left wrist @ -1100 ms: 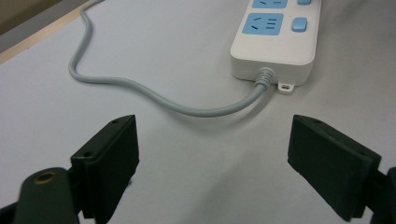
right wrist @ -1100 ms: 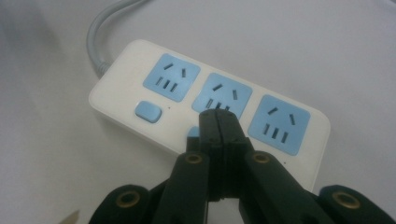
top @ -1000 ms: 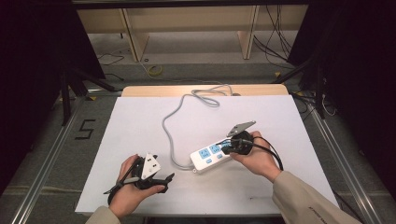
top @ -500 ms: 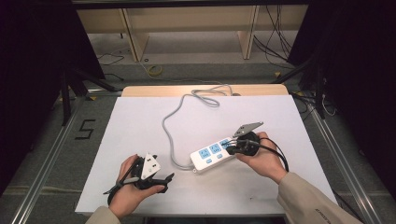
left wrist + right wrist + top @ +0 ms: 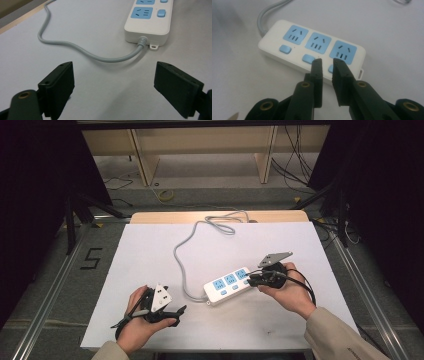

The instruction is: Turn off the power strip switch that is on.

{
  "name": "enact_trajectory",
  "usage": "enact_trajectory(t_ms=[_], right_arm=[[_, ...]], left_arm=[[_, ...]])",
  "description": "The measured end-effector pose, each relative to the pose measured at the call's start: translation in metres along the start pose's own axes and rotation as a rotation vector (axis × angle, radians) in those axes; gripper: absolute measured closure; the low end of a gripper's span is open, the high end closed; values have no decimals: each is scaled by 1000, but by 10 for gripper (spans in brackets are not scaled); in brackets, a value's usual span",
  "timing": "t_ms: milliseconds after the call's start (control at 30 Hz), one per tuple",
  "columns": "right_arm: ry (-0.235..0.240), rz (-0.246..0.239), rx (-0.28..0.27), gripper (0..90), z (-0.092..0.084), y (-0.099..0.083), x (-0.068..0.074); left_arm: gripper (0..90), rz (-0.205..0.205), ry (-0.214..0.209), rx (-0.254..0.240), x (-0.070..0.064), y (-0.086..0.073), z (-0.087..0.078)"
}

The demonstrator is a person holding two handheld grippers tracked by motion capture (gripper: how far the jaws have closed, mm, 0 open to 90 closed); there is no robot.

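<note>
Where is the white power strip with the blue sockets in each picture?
High view: power strip lies mid-table, just left of the right gripper.
Left gripper view: top right, its cable end nearest.
Right gripper view: centre, beyond the jaws.
Shared landmark: its grey cable.

White table point(image 5: 150, 250); wooden shelving point(image 5: 200, 150) behind; grey floor point(image 5: 45, 285); dark surroundings.

Black two-jaw tool point(image 5: 251, 279), grey three-cornered plate, black cable; beige sleeves point(image 5: 335, 335).
</note>
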State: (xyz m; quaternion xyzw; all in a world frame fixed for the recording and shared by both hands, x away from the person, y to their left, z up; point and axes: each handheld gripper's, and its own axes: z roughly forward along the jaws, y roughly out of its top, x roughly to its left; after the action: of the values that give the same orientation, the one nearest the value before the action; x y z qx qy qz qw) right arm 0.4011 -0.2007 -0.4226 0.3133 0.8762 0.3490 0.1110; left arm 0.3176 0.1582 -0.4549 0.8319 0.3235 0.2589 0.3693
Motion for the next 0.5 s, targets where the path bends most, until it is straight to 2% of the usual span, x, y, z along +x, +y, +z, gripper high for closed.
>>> enact_trajectory(t_ms=[500], right_arm=[[-21,9,-42,685,-16,-13,-6]], left_arm=[[162,-2,2,3,0,0,0]])
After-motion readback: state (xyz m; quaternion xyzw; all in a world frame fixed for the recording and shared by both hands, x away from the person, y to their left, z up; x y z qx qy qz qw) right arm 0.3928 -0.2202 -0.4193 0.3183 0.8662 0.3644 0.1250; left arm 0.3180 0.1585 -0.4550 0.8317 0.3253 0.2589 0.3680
